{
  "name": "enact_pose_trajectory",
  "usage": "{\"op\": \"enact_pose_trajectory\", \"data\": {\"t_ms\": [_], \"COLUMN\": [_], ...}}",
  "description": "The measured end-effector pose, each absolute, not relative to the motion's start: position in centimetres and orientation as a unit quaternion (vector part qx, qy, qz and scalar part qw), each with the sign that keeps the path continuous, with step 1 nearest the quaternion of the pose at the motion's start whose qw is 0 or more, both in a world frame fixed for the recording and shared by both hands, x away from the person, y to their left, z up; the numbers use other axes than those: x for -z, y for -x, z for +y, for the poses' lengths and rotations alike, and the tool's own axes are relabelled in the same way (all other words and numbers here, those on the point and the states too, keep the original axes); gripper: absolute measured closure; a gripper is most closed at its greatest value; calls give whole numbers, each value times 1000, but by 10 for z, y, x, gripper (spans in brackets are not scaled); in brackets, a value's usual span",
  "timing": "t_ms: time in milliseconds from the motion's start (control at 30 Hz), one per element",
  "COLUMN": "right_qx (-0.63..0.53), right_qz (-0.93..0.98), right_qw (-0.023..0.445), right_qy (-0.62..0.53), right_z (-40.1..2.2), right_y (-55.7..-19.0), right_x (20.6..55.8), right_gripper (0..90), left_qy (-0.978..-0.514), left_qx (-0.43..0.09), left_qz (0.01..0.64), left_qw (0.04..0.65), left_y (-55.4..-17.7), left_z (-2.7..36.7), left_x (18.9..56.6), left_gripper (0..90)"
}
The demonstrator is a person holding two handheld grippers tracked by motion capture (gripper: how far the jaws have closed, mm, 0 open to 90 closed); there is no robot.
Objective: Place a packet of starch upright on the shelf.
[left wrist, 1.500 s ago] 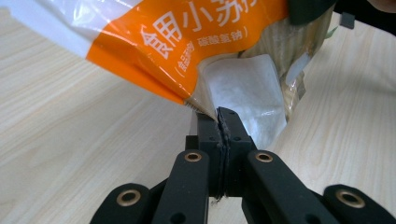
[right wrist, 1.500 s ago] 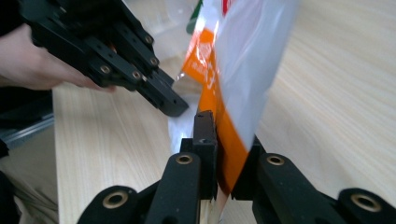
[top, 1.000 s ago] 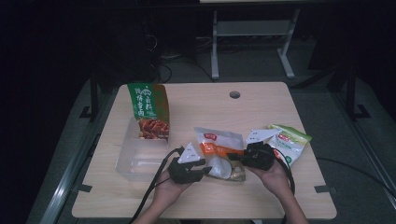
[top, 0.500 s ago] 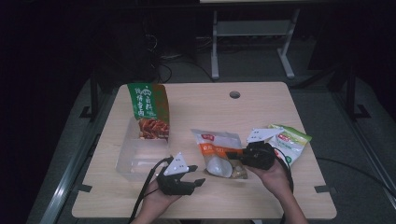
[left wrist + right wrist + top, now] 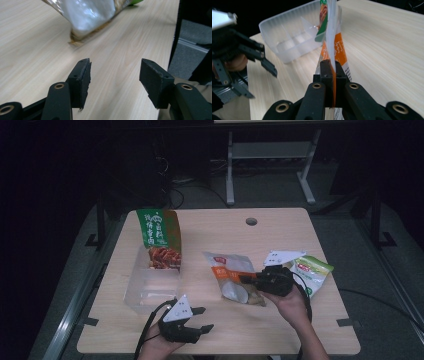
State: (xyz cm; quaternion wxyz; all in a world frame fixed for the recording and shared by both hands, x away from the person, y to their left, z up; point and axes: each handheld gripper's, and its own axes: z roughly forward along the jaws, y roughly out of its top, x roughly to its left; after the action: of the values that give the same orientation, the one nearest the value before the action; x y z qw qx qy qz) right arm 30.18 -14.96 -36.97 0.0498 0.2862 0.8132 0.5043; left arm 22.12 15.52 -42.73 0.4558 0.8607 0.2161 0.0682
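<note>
Here, from the high view, your right gripper point(image 5: 248, 280) pinches the orange-and-white snack pouch point(image 5: 231, 275) mid-table point(image 5: 280, 335), while the left gripper point(image 5: 200, 319) sits near the front edge, beside the clear plastic bin point(image 5: 145, 292) where the green snack bag point(image 5: 160, 239) stands. In the left gripper view, the fingers point(image 5: 83, 77) stand wide and empty, the pouch ahead; bring them level before closing. In the right gripper view, the fingers point(image 5: 325, 75) clamp the pouch's edge; likely bin-bound, so lift it clear of the rim.

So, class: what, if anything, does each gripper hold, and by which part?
The right gripper pinches the orange-and-white snack packet by its edge. The left gripper holds nothing, jaws apart.
</note>
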Motion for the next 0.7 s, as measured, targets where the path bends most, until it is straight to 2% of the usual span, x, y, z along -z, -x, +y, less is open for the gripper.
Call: {"op": "enact_pose_trajectory", "data": {"t_ms": [700], "right_qx": [-499], "right_qz": [826], "right_qw": [37], "right_qy": [-260], "right_z": [-102], "right_y": [-331], "right_x": [318], "right_gripper": [900], "left_qy": [-867], "left_qx": [-72], "left_qz": [189], "left_qw": [456], "left_y": [-215], "left_z": [155], "left_x": [434], "left_gripper": [373]}}
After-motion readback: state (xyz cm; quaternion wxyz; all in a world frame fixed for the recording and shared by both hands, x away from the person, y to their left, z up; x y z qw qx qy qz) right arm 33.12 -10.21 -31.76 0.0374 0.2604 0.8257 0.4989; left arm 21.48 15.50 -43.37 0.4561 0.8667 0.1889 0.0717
